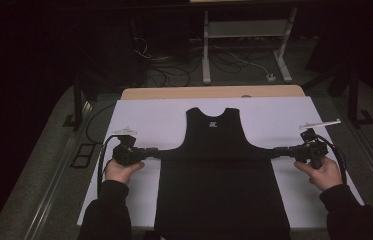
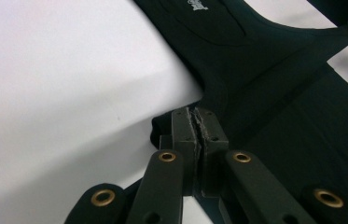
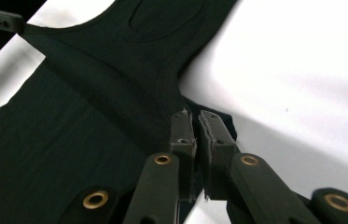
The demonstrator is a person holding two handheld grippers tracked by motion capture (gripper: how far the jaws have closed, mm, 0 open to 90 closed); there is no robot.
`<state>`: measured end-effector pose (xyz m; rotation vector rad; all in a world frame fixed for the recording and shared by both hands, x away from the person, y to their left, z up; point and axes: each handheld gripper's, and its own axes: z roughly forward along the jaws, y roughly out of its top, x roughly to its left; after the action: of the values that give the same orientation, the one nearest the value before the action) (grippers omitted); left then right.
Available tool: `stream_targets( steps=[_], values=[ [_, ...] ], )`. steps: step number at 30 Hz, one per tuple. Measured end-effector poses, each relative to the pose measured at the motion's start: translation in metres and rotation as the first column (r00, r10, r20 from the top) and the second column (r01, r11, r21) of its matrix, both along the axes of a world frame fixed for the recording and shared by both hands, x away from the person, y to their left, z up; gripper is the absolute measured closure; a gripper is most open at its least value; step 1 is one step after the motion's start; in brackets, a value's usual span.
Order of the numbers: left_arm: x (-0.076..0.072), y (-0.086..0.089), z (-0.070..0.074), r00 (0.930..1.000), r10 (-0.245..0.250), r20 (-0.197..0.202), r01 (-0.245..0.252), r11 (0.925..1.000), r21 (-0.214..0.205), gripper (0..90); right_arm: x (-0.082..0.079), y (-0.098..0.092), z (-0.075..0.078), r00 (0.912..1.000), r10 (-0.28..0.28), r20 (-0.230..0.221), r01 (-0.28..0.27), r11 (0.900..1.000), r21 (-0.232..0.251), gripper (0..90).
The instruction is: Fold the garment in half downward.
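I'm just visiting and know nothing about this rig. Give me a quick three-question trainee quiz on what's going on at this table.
1. True or false: the black tank top lies on a white sheet.
2. Where does each gripper clamp the tank top? A) shoulder straps B) side corners below the armholes C) bottom hem
3. Fill in: the left gripper and right gripper pull the fabric ____ between them.

Key: 1 true; 2 B; 3 taut
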<state>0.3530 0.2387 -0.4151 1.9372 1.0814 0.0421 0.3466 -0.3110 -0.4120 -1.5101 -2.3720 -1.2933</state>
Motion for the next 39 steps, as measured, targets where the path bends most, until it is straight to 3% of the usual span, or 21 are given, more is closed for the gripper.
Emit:
stream_targets(
  steps=[10,20,39],
  values=[
    [-0.008,0.000,-0.002,0.9992,-0.030,-0.025,0.030,0.9995,0.013,86.5,-0.011,0.002,-0.002,0.9995,0.022,-0.022,-0.023,0.9996,-0.017,83.2],
    [-0.014,-0.001,-0.006,0.9964,-0.054,-0.065,0.057,0.9976,0.039,86.5,-0.017,0.004,-0.012,0.9959,0.045,-0.078,-0.048,0.9980,-0.041,83.1],
    [-0.021,-0.003,-0.013,0.9855,-0.098,-0.138,0.108,0.9920,0.066,86.5,-0.031,0.004,-0.015,0.9912,0.058,-0.119,-0.065,0.9965,-0.052,83.0]
  ],
)
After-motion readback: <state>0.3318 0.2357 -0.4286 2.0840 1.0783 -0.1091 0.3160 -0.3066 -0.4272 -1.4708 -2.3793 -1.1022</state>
